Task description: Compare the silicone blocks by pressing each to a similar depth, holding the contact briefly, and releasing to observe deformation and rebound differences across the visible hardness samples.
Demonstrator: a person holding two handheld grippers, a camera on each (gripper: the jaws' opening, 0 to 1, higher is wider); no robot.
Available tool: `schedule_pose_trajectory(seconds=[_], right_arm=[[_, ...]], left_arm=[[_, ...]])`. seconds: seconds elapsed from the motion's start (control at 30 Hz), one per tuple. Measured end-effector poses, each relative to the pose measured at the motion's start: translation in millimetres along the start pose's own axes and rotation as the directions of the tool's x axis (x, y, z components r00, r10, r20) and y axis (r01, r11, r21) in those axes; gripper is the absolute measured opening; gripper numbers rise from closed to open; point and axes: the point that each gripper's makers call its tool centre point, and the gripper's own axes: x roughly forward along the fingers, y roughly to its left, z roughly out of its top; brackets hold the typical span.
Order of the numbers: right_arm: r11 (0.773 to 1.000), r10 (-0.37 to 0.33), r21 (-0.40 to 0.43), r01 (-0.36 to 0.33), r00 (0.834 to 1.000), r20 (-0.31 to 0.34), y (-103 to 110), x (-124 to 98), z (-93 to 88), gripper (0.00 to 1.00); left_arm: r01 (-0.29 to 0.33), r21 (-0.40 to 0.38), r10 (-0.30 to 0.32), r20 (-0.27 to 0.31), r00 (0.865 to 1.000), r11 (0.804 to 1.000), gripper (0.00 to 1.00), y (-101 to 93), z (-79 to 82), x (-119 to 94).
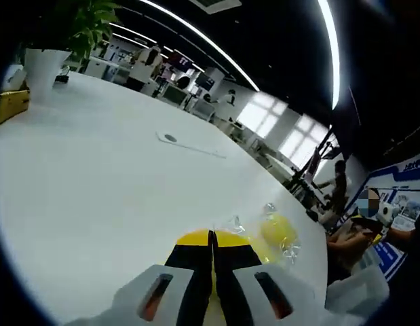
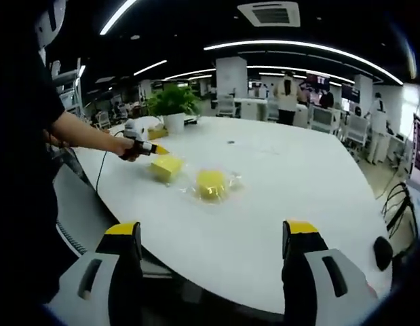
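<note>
Two yellow silicone blocks in clear wrap lie on the white table (image 2: 284, 204). In the right gripper view a squarish block (image 2: 167, 166) sits left of a rounder one (image 2: 211, 183). A person's hand holds my left gripper (image 2: 147, 147) with its shut yellow tips at the squarish block's near corner. In the left gripper view the shut jaws of the left gripper (image 1: 212, 236) cover most of that block (image 1: 258, 255), and the rounder block (image 1: 278, 231) lies just beyond to the right. My right gripper (image 2: 212, 227) hangs open and wide near the table's front edge, holding nothing.
A potted plant in a white pot (image 1: 43, 68) (image 2: 172, 112) stands at the table's far end beside a yellow box (image 1: 9, 105). A flat grey plate (image 1: 189, 144) lies mid-table. People and desks fill the office behind. The person's arm (image 2: 81, 132) reaches in from the left.
</note>
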Motion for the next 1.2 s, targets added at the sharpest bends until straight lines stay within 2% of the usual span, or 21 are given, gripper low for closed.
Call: schedule_pose_trajectory(seconds=[0.23,0.3,0.33,0.4,0.57,0.73,0.9,1.0,1.03,1.13,1.2], right_arm=[[0.998,-0.016,0.053,0.015,1.0,0.021,-0.7,2.0,1.9,0.79],[0.997,-0.018,0.071,0.015,0.999,0.038,0.2,0.9,4.4,0.79],[0.997,-0.02,0.078,0.017,0.999,0.038,0.4,-0.2,4.4,0.79],[0.997,-0.021,0.079,0.018,0.999,0.041,0.5,-2.1,4.6,0.78],[0.996,-0.029,0.081,0.025,0.999,0.042,-2.8,-6.6,2.5,0.78],[0.996,-0.03,0.083,0.025,0.998,0.053,-3.5,-8.7,2.9,0.78],[0.996,-0.028,0.084,0.023,0.998,0.059,-5.4,-7.1,0.4,0.79],[0.995,-0.014,0.099,0.007,0.997,0.074,-6.2,-1.1,1.9,0.79],[0.995,-0.009,0.098,0.001,0.997,0.075,-5.6,1.0,2.2,0.79],[0.996,0.013,0.088,-0.02,0.997,0.077,-1.7,8.3,3.2,0.79],[0.995,0.032,0.089,-0.039,0.996,0.081,1.0,11.9,5.0,0.78]], left_arm=[[0.009,0.016,-0.008,-0.029,1.0,1.0,0.0,7.2,-8.0,8.6],[-0.003,-0.037,0.001,-0.046,0.999,0.999,0.0,11.2,-12.8,7.7],[0.009,-0.088,-0.011,-0.028,1.0,0.996,0.0,9.8,-11.3,6.3],[0.0,-0.081,-0.003,-0.032,0.999,0.997,0.0,12.1,-12.2,3.0],[-0.036,-0.069,0.034,-0.024,0.999,0.997,0.03,14.6,-7.0,-4.9],[-0.08,-0.063,0.082,0.019,0.996,0.995,0.09,19.9,6.8,-15.3],[-0.1,-0.017,0.101,0.062,0.993,0.995,0.14,13.8,25.6,-30.8],[-0.13,0.138,0.133,-0.018,0.991,0.982,0.19,14.4,20.2,-43.2],[-0.134,0.153,0.14,-0.031,0.99,0.979,0.21,14.4,19.7,-46.4],[-0.138,0.17,0.142,-0.008,0.99,0.976,0.25,9.3,27.3,-59.4],[-0.154,0.167,0.151,0.031,0.988,0.974,0.25,9.0,37.7,-70.4]])
